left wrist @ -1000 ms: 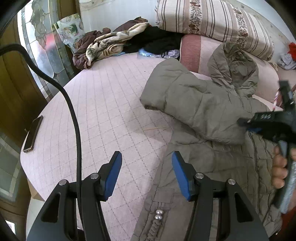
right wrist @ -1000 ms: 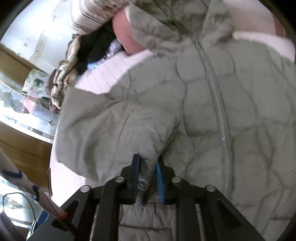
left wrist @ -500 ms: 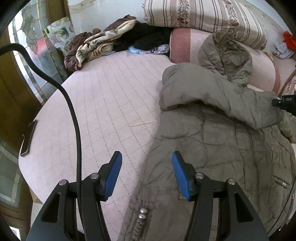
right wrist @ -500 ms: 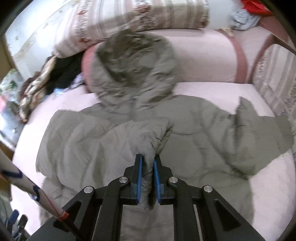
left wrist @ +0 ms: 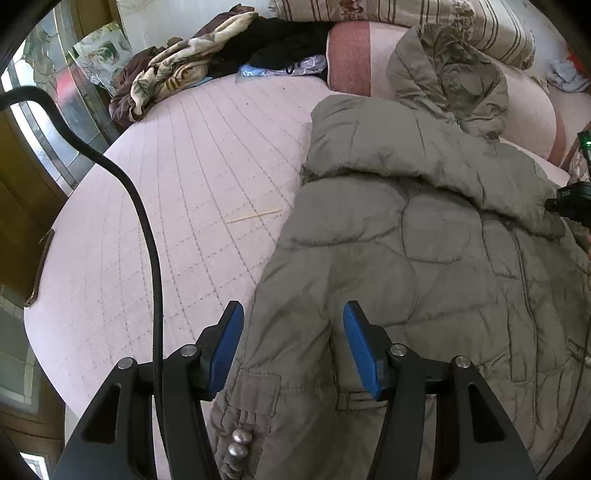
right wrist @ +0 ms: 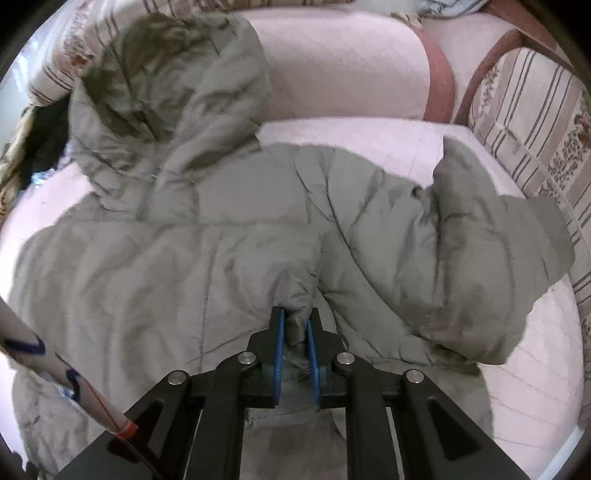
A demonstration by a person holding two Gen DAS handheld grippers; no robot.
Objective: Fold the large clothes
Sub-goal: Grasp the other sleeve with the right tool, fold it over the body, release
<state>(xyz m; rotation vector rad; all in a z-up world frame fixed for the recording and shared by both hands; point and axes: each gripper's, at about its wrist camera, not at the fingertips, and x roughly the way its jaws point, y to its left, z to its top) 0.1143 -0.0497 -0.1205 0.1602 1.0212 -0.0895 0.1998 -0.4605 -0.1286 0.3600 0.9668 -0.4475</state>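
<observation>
A large olive-grey padded hooded jacket lies on a pink quilted bed. One sleeve is folded across its chest. My right gripper is shut on the cuff of that sleeve, over the middle of the jacket. The hood lies at the top against a pink bolster. The other sleeve sticks out to the right. My left gripper is open and empty, hovering over the jacket's lower left hem near a pocket flap.
A pile of other clothes sits at the bed's far corner. Striped cushions line the back, and one shows in the right wrist view. A thin stick lies on the bed. A phone rests at the left edge.
My right gripper has pulled the sleeve cuff across the jacket's chest and to the right. My left gripper has moved right, from over the bed to over the jacket's hem.
</observation>
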